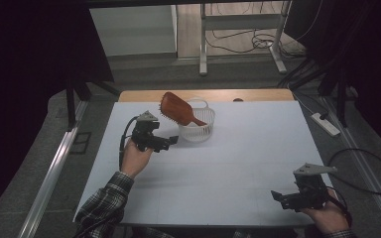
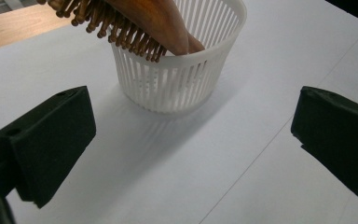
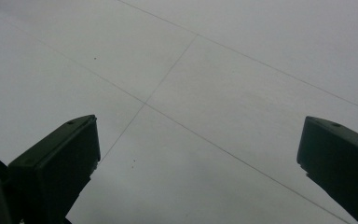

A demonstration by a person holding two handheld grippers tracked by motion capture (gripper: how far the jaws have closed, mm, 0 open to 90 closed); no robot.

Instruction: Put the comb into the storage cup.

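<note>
Hairbrush [image 1: 176, 109] leans handle-down in the white basket [image 1: 198, 130] toward the far side of our counter [image 1: 238, 163], its bristled head tilted out over the left rim. We hold our left claw [image 1: 171, 141] spread just left of the basket, and our right claw [image 1: 278, 197] spread at the near right, well apart.

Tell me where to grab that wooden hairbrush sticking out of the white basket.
Grip the hairbrush by its paddle head, which leans out over the basket rim toward the left gripper. Its handle is down inside, so probably come from the left, open jaws closing on the head's edges rather than the bristles.
</note>
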